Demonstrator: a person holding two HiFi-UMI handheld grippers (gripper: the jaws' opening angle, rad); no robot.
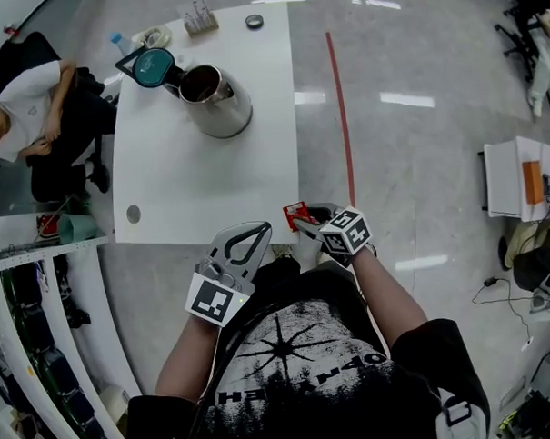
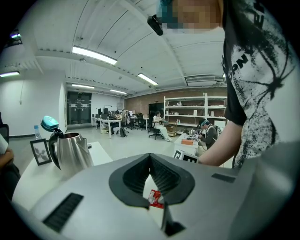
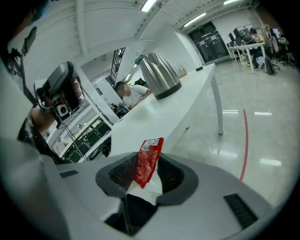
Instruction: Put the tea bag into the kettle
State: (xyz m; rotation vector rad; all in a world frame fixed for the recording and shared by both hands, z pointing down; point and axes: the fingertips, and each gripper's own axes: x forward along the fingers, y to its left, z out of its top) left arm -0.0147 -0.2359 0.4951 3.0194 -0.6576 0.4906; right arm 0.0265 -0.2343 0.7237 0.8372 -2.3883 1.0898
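A steel kettle stands at the far side of the white table, its teal lid flipped open. It also shows in the left gripper view and the right gripper view. My right gripper hovers just off the table's near right corner, shut on a red and white tea bag packet that stands up between its pads. My left gripper is beside it at the near edge, tips together; the packet shows through the gap behind those tips.
A person sits at the table's far left. A photo frame, a small round object and a water bottle are at the far edge. A red floor line runs right of the table. Shelving curves along the left.
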